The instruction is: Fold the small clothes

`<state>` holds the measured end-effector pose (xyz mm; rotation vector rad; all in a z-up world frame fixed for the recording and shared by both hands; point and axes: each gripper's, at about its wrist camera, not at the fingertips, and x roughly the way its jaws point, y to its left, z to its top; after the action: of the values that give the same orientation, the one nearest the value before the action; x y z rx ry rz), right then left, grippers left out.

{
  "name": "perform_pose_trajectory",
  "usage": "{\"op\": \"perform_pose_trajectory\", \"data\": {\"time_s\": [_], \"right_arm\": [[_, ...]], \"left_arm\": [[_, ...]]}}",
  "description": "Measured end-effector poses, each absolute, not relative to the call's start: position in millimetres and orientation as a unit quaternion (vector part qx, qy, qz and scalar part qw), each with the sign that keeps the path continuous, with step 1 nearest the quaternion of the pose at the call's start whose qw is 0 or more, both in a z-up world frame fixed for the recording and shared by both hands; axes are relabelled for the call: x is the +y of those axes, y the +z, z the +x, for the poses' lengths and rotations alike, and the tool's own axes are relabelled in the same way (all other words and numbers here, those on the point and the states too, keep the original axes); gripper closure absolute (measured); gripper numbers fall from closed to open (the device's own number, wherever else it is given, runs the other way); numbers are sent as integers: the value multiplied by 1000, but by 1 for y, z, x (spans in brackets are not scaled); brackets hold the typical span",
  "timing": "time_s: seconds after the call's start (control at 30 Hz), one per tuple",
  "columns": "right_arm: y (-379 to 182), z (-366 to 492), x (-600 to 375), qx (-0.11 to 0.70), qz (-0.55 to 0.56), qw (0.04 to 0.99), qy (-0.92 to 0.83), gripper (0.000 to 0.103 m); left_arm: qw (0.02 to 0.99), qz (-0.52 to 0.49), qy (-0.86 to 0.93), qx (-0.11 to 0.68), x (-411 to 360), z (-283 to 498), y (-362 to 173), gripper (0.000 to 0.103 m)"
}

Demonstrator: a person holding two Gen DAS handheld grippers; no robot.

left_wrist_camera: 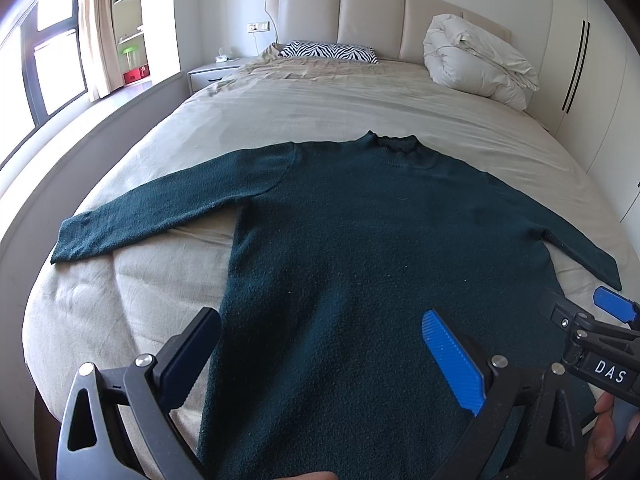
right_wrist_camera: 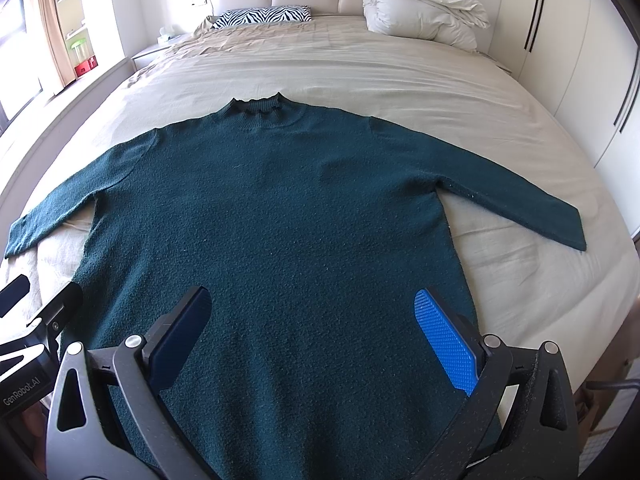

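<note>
We cannot see the sweater's (left_wrist_camera: 360,240) hem; both views cut it off at the bottom edge. Beside the sweater, the right hand-held gripper (left_wrist_camera: 612,304) is partly cropped in the left view.

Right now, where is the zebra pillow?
In both views the zebra pillow lies at the head of the bed, left of the white duvet, beyond the sweater's collar.

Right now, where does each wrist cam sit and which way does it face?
Left wrist: over the sweater's lower left hem, facing the headboard; open left gripper in frame, right gripper at right edge.
Right wrist: over the lower right hem, same heading; open right gripper in frame, left gripper at left edge.
Shared: flat sweater, zebra pillow, bundled duvet, bed.
</note>
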<state>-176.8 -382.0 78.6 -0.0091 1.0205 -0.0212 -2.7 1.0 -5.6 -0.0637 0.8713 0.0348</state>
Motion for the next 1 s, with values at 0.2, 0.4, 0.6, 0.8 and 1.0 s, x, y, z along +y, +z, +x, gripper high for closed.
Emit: {"op": "perform_pose_trajectory", "data": {"time_s": [0.2,0.4,0.6,0.8,1.0], "right_arm": [[79,-177,-382,489,-5,872,-10,0],[79,-176,-382,489,-5,872,-10,0],[76,-178,-380,490,-4,872,-10,0],[72,-177,-379,493,-2,870,-10,0],[66,-173,-384,499,7,867,-9,0]], "left_arm": [[906,-31,17,422,1,-3,-6,0],[906,-32,18,422,2,-3,-6,0],[905,-35,20,423,4,-4,-9,0],[904,-35,22,427,4,-2,-11,0],[904,-44,8,426,0,3,-14,0]]}}
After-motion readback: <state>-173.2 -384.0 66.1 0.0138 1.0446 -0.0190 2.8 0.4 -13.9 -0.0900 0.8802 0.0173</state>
